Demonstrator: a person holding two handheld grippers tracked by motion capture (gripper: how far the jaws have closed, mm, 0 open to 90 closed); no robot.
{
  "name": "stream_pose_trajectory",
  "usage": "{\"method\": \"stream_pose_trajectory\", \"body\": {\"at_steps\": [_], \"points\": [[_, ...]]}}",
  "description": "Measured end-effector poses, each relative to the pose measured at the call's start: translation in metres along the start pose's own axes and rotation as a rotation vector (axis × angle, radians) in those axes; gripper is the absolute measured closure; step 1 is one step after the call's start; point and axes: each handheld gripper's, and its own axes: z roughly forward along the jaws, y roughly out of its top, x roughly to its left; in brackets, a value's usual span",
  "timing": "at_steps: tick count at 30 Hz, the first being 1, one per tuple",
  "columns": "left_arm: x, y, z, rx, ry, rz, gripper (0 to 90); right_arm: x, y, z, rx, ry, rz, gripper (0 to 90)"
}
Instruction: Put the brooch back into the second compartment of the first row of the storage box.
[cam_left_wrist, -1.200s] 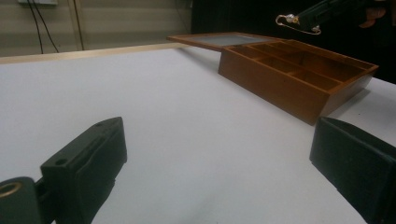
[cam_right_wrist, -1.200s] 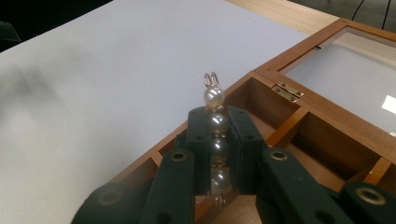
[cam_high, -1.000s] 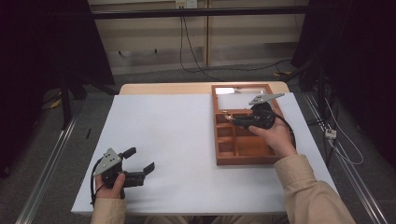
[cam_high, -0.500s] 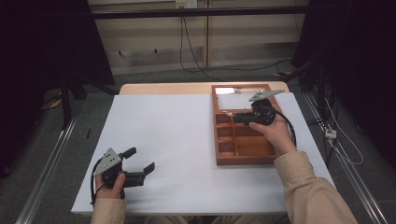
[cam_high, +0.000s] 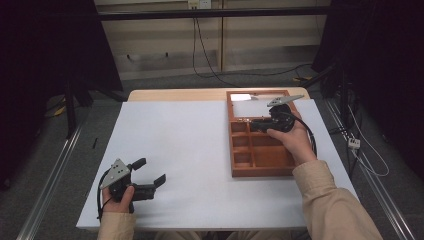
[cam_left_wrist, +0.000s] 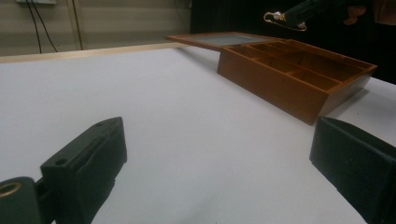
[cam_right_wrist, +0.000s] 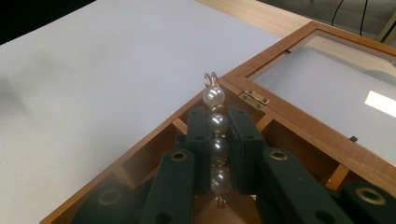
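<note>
An open wooden box (cam_high: 260, 172) with several compartments lies at the right of the white table, its glass lid (cam_high: 250, 97) folded back flat. My right gripper (cam_high: 252, 125) hovers over the box's far compartments, pointing left. In the right gripper view its jaws (cam_right_wrist: 215, 140) are shut on a short strand of pearls (cam_right_wrist: 214, 98) with a gold loop at the tip, above the box's rim (cam_right_wrist: 140, 149) near the hinge. My left gripper (cam_high: 151, 170) rests on the table at the near left, open and holding nothing (cam_left_wrist: 219, 158). Its view shows the box (cam_left_wrist: 280, 88) and the right gripper (cam_left_wrist: 299, 11).
A white sheet (cam_high: 190, 150) covers most of the wooden tabletop. Dark stands and cables stand on the floor around the table. The box's visible compartments hold nothing that I can see.
</note>
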Motion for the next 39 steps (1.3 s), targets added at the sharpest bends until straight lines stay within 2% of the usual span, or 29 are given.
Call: {"method": "stream_pose_trajectory", "body": {"at_steps": [6,22,39], "points": [[0.0,0.0,0.0,0.0,-0.001,0.001,3.8,-0.004,0.0,0.001,-0.005,-0.007,0.015,80.6],[-0.001,0.0,0.0,0.005,-0.003,0.002,3.8,-0.01,0.006,-0.001,0.003,-0.034,-0.008,80.6],[-0.001,0.0,0.001,0.001,-0.009,0.0,3.8,-0.019,-0.001,0.007,0.006,-0.064,0.016,80.6]]}}
